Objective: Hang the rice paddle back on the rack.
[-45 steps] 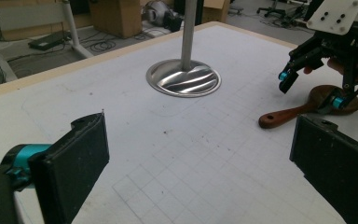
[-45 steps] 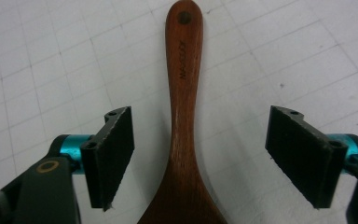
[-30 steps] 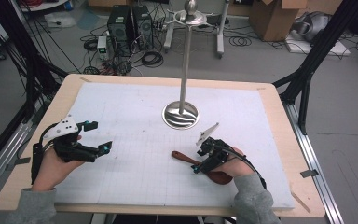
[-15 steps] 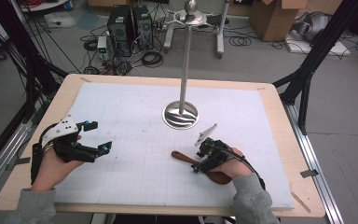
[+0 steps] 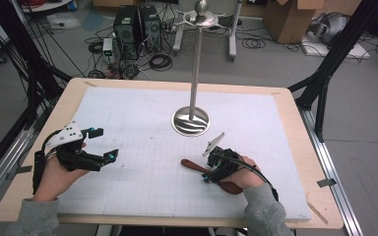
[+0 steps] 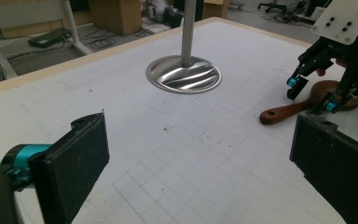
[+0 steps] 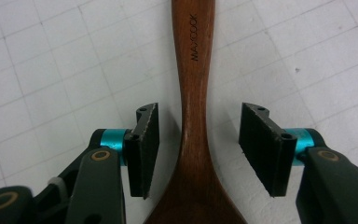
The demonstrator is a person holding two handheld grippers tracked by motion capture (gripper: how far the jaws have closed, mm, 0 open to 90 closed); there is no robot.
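A dark wooden spoon point(image 5: 193, 165) lies on the white gridded mat, its handle pointing left and its bowl under the person's right hand. My right gripper point(image 5: 207, 169) hovers over it, pointing down. In the right gripper view the spoon's neck point(image 7: 193, 70) runs between the two pads point(image 7: 144, 144), with a gap on each side. These jaws have just been closing and do not press on the wood. My left gripper point(image 5: 106, 143) rests at the mat's left side, wide open and holding nothing. It looks across at the spoon point(image 6: 289, 109) and the right gripper point(image 6: 310, 95).
A metal stand with a round base point(image 5: 190, 121) and a tall pole rises at the middle of the mat, just beyond the spoon. The base point(image 6: 184, 74) also shows in the left gripper view. The wooden table edge point(image 5: 295, 123) frames the mat.
The right gripper's jaws have drawn slightly closer around the spoon's neck. Both hands have kept their places, and the spoon has not moved.
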